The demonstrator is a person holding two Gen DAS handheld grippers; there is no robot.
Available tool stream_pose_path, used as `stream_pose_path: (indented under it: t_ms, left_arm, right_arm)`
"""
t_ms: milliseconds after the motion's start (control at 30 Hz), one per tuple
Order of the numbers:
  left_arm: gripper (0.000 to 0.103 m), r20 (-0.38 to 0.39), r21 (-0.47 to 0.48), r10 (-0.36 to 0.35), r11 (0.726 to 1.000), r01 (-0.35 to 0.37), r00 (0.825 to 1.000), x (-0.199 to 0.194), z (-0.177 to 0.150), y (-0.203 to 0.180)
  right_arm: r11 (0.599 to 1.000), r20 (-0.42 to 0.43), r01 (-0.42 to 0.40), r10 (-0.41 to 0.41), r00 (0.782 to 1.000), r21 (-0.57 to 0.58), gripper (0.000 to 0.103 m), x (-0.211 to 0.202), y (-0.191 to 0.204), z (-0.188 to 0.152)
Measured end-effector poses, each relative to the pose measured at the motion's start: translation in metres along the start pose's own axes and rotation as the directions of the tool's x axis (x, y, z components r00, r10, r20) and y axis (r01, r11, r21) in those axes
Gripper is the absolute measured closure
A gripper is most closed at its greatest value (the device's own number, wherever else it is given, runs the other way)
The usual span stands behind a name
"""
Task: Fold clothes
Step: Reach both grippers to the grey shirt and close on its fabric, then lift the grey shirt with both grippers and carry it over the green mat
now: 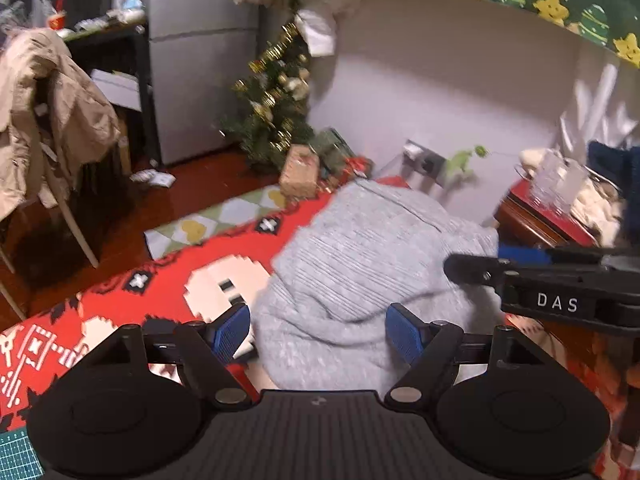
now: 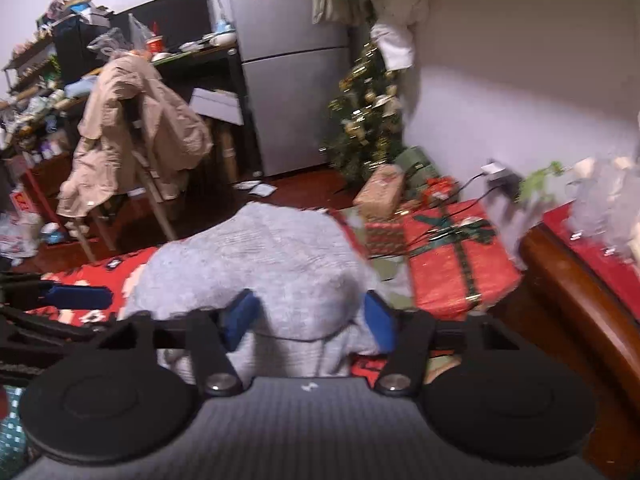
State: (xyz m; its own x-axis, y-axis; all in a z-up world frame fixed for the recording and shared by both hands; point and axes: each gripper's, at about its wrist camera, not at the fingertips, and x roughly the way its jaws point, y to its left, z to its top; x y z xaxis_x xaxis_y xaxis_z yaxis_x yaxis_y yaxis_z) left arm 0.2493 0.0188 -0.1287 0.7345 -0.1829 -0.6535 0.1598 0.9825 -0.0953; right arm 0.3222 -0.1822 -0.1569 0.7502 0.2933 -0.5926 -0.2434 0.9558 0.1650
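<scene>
The left gripper (image 1: 320, 332) has its blue-padded fingers (image 1: 232, 332) spread wide, with nothing caught between them; the grey knit garment (image 1: 360, 264) lies bunched directly below and ahead of the gap. The right gripper (image 2: 308, 320) is likewise spread, its blue pads (image 2: 240, 318) standing at either side of a raised hump of the same grey garment (image 2: 260, 264), and whether they touch the fabric is hard to tell through the blur. In the left wrist view the right gripper (image 1: 472, 268) reaches in from the right edge (its black body is lettered DAS), with its dark fingertip over the garment's right side. In the right wrist view the left gripper's blue pad (image 2: 80, 297) shows at the left edge, near the garment. The garment rests crumpled, not flat, on a red patterned cloth (image 1: 132, 308) with white pixel-style figures. Beyond it a red gift box (image 2: 456, 260) with a green ribbon sits on the floor, beside smaller wrapped parcels. A small decorated Christmas tree (image 1: 276, 108) stands against the white wall, next to a grey refrigerator (image 2: 288, 80). A beige jacket (image 2: 132, 132) hangs over a chair to the left, well apart from the garment
</scene>
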Motion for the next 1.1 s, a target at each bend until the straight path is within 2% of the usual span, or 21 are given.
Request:
stream_pose_path:
  t_ms: [33,167,267,567,633,800,867,1100]
  left_arm:
    - [0.028,0.013,-0.005,0.002,1.000,-0.002,1.000,0.000,0.000,0.001]
    - [0.033,0.010,-0.061,-0.055,0.997,0.056,0.998,-0.001,0.000,0.003]
    - [0.034,0.031,-0.104,-0.089,0.990,0.092,0.996,-0.015,-0.001,0.004]
    - [0.037,0.053,-0.228,-0.186,0.954,0.193,0.981,-0.087,-0.023,0.026]
    - [0.037,0.056,-0.256,-0.207,0.943,0.215,0.977,-0.105,-0.029,0.032]
    - [0.037,0.056,-0.369,-0.230,0.899,0.234,0.972,-0.158,-0.068,0.058]
    - [0.037,0.072,-0.409,-0.226,0.882,0.236,0.971,-0.183,-0.085,0.068]
    - [0.037,0.107,-0.432,-0.159,0.882,0.190,0.981,-0.269,-0.131,0.090]
  right_arm:
    - [1.000,-0.004,-0.018,0.018,1.000,0.008,0.066,0.004,-0.001,0.001]
    - [0.999,-0.001,-0.031,0.031,1.000,0.012,0.085,0.005,0.006,0.006]
    - [0.998,0.010,-0.048,0.048,0.999,0.029,0.089,-0.009,0.016,0.006]
    - [0.985,0.023,-0.173,0.173,0.985,0.011,0.092,-0.087,0.068,-0.007]
    - [0.981,0.027,-0.195,0.195,0.980,-0.002,0.092,-0.106,0.085,-0.013]
    - [0.966,0.026,-0.256,0.257,0.966,-0.045,0.092,-0.160,0.140,-0.032]
    - [0.957,0.018,-0.287,0.288,0.957,-0.047,0.092,-0.181,0.161,-0.041]
    - [0.923,-0.002,-0.379,0.380,0.925,-0.067,0.092,-0.237,0.226,-0.071]
